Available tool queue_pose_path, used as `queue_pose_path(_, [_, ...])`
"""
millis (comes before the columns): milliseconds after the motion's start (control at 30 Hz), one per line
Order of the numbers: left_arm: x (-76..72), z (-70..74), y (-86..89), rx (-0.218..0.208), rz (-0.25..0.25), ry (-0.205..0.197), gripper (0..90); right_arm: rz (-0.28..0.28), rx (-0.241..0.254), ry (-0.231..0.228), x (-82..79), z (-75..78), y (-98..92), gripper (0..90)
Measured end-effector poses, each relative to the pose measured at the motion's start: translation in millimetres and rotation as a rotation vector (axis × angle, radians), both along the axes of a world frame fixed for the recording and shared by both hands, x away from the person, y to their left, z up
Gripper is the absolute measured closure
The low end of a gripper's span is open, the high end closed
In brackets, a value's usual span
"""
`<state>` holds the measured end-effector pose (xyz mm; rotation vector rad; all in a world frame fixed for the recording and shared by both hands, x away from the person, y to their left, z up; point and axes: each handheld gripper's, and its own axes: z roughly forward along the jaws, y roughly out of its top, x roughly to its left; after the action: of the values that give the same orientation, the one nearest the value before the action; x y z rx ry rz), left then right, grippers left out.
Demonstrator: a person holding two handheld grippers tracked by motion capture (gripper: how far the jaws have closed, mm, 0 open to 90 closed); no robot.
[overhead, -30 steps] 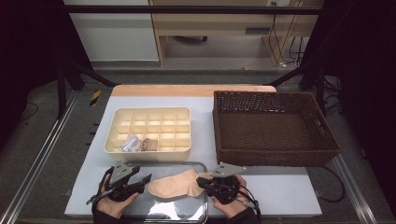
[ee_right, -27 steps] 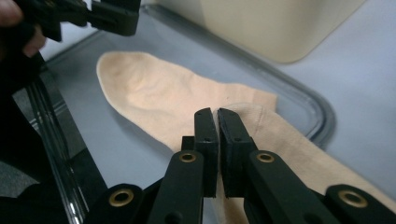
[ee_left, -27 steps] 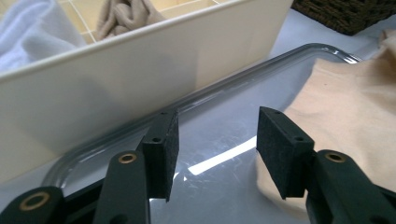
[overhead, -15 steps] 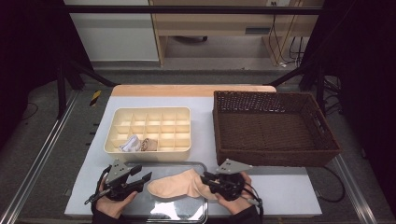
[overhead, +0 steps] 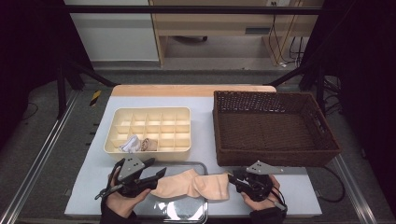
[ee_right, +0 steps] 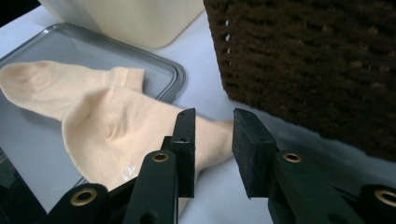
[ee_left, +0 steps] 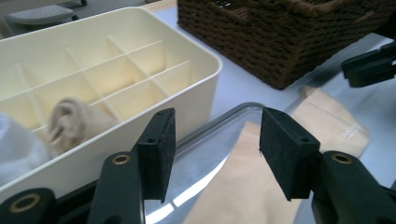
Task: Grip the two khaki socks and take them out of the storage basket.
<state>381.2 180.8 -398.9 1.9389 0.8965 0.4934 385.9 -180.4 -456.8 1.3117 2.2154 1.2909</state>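
Beige socks (overhead: 191, 185) lie flat, half on a metal tray (overhead: 187, 212) and half on the table. My left gripper (overhead: 156, 169) hovers over their left end, open; its jaws have just been opening a little and nothing is pressed between its pads (ee_left: 161, 154), with the socks (ee_left: 243, 186) below. My right gripper (overhead: 233, 179) is at the cuff end; its jaws have just been opening. The cuff (ee_right: 212, 135) lies in the gap of the right gripper (ee_right: 214, 149), untouched by the pads.
A cream divided box (overhead: 147, 112) behind the tray holds a white roll (overhead: 128, 144) and a beige roll (overhead: 148, 143) in its front left cells. A brown wicker basket (overhead: 275, 156) stands at the right, close above my right gripper.
My right gripper moved right, drawing the sock's cuff off the tray, and its jaws opened off the cuff. The left gripper rose a little and shifted right.
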Motion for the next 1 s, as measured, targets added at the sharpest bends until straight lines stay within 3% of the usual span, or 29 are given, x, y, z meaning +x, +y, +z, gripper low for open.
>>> queue_pose_path(400, [1.9,-31.7,-53.5,0.006,-0.072,0.078,46.5,0.024,-0.045,0.075,6.2,-20.3,14.7,70.2])
queue_pose_path(700, [0.6,-48.4,-69.3,0.035,-0.116,0.117,51.8,0.045,-0.078,0.095,11.6,-22.7,22.2,88.0])
queue_pose_path(867, [0.5,-53.7,-71.7,0.031,-0.125,0.129,56.1,0.054,-0.07,0.053,11.3,-12.1,23.5,88.5])
queue_pose_path(1000, [1.5,-55.3,-73.4,0.034,-0.129,0.138,57.1,0.084,-0.098,-0.009,9.6,-4.9,30.5,87.9])
